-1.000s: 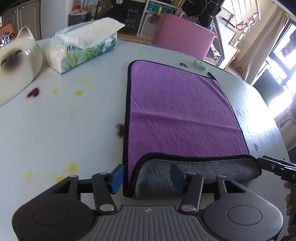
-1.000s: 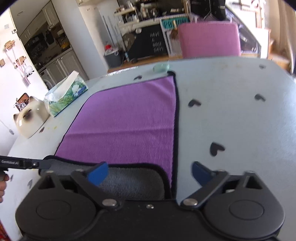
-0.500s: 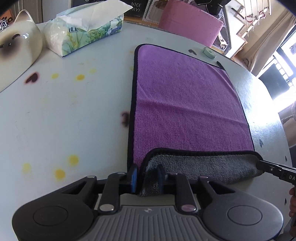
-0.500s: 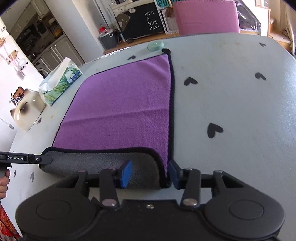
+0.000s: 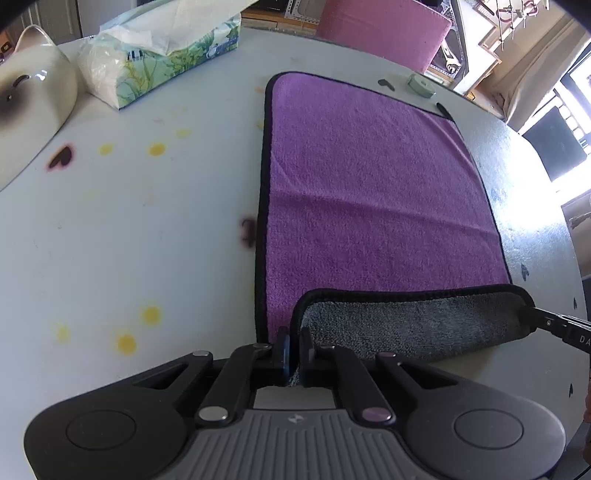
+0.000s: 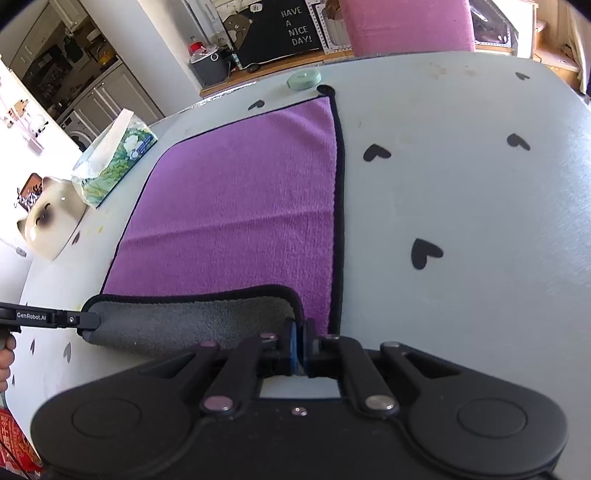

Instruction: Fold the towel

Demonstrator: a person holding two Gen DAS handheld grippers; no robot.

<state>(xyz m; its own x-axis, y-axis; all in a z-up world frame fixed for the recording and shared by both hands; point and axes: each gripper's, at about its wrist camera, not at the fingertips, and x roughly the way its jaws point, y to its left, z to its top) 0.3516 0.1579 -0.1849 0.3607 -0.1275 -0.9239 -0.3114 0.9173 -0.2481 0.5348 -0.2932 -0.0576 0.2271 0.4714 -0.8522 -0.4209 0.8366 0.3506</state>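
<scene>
Purple towel (image 5: 369,184) lies flat on the table (image 5: 129,240), its near edge rolled over, grey side up; left gripper (image 5: 293,345) and right gripper (image 6: 300,341) each pinch a near corner.

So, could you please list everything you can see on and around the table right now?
towel: 1, purple top, grey underside, black edging; flat on the table, near edge turned up and over.
table: 1, pale grey-white with black heart marks and yellow spots.
tissue box: 1, white with green leaf print; far left of the towel.
cat-face dish: 1, cream with dark face; left edge, beside the tissue box.
small round object: 1, pale green; just past the towel's far edge.
chair: 1, pink; behind the table.
letter board: 1, black, reads HAVE A NICE DAY; on the floor behind.
left gripper: 1, black, blue fingers shut on the towel's near left corner.
right gripper: 1, black, shut on the near right corner.
</scene>
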